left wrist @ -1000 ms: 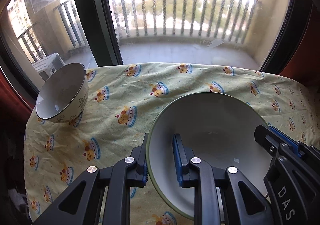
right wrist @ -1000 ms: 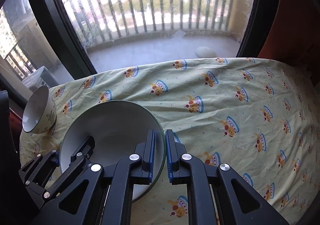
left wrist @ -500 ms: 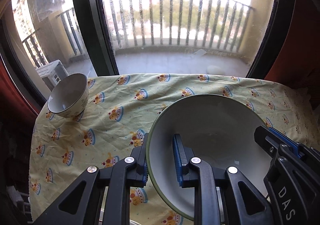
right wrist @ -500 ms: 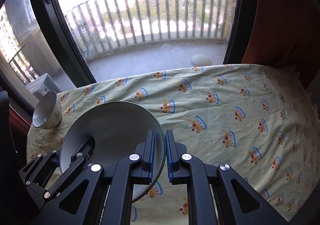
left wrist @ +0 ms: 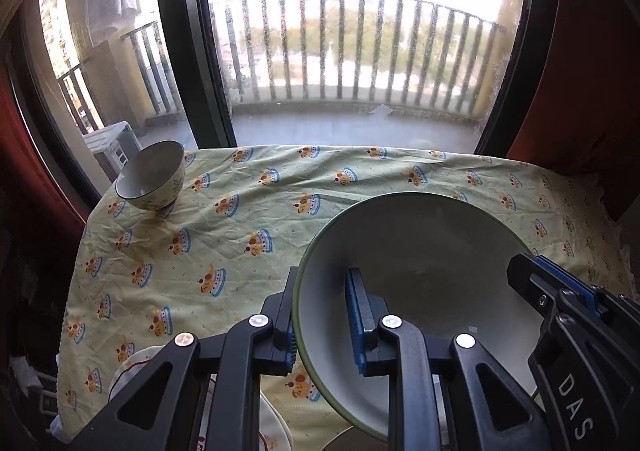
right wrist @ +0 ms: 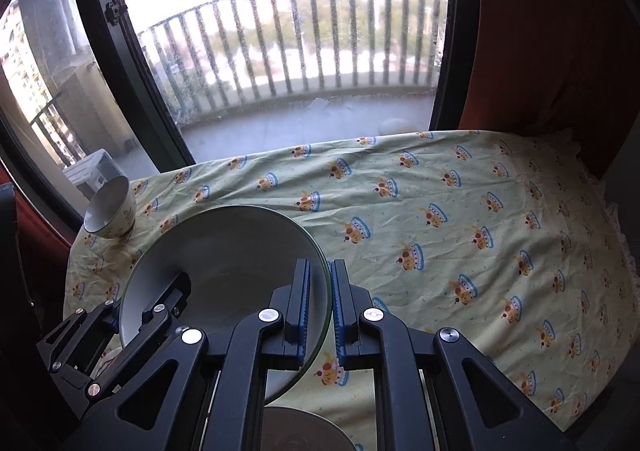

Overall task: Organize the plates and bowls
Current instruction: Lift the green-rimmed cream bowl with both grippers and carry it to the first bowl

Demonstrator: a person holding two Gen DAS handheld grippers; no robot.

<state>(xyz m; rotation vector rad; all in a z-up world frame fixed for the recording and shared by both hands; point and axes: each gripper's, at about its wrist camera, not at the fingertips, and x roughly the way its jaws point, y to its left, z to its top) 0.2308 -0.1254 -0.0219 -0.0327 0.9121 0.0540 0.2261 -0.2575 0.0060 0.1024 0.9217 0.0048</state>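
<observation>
Both grippers, left (left wrist: 320, 315) and right (right wrist: 320, 305), jaws clenched on the green-rimmed white ceramic plate (left wrist: 424, 251), opposite rims, lifted above the table (right wrist: 460, 211).

Wide bare stretch of tablecloth (right wrist: 460, 219) across the middle and right, open for passage up to the window (left wrist: 360, 63) at the far edge. Blocked at the far left corner by a small bowl (left wrist: 152, 181) standing alone, well apart from the rest. Crowded near edge: large green-rimmed bowl (left wrist: 420, 251) pinched at its rim by left gripper (left wrist: 322, 321) and right gripper (right wrist: 320, 309), with a red-trimmed white dish (left wrist: 128, 371) and a grey plate (right wrist: 304, 431) partly hidden below.
</observation>
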